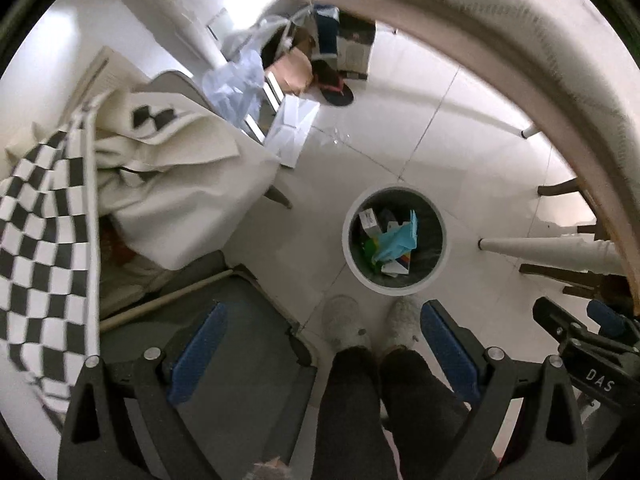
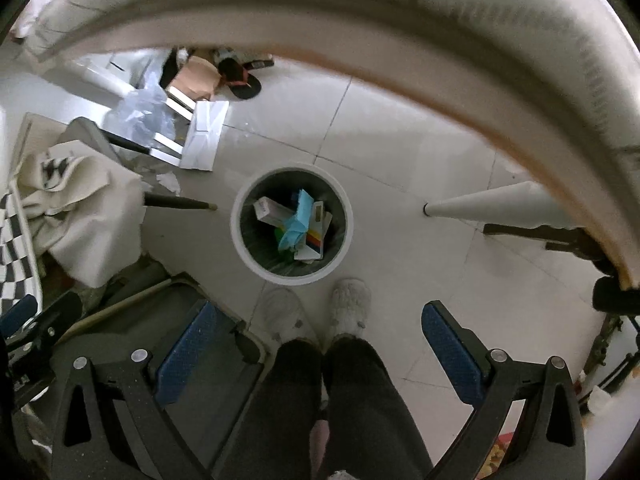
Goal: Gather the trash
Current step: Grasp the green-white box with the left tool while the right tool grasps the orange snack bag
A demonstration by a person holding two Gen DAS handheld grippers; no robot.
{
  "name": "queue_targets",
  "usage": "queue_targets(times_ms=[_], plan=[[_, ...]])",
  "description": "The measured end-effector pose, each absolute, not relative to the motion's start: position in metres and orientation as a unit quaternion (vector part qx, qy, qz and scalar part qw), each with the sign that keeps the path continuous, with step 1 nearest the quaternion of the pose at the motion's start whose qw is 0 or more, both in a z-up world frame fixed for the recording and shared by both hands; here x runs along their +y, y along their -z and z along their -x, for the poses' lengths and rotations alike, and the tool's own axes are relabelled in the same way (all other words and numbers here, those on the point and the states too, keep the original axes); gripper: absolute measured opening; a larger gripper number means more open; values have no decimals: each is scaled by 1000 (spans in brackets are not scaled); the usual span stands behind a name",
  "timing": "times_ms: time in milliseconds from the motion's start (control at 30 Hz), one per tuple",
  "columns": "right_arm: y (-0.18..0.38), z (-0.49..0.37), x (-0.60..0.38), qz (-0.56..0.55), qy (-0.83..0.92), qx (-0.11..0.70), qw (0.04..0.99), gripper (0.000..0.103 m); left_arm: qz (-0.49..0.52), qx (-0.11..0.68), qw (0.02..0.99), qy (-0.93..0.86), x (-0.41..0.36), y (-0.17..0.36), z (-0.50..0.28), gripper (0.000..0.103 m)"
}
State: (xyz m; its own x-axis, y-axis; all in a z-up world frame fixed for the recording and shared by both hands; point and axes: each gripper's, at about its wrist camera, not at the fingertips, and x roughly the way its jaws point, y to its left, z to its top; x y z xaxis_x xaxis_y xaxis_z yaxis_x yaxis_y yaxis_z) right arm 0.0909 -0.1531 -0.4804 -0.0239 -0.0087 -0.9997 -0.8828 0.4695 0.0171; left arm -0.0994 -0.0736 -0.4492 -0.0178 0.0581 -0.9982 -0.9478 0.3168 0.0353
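Both tools are held high over the floor, aimed straight down, presumably so the round bin (image 2: 291, 226) is kept in sight. The left gripper (image 1: 322, 354) is spread wide with nothing between its blue pads (image 1: 198, 354); the right gripper (image 2: 316, 354) is likewise splayed and empty. The bin is seen at twelve o'clock from the slippered feet (image 2: 347, 308), just beside them, already loaded with a blue glove (image 2: 298, 220) and small boxes (image 2: 269, 209). More litter, possibly plastic wrap (image 2: 146, 114), is glimpsed at ten o'clock under the table edge (image 2: 360, 40), though blur makes that uncertain.
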Motion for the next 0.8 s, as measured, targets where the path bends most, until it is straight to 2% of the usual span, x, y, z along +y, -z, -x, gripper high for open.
queue_targets(times_ms=[200, 367, 600, 800], plan=[[403, -88, -140, 347, -384, 613, 597, 103, 385, 544, 583, -464, -67, 382, 111, 99], [338, -119, -108, 299, -394, 617, 612, 103, 370, 524, 593, -487, -36, 339, 91, 99], [281, -232, -27, 250, -382, 603, 654, 103, 321, 501, 611, -521, 31, 296, 15, 99], [279, -353, 68, 206, -367, 617, 666, 103, 278, 508, 601, -551, 111, 293, -64, 99]])
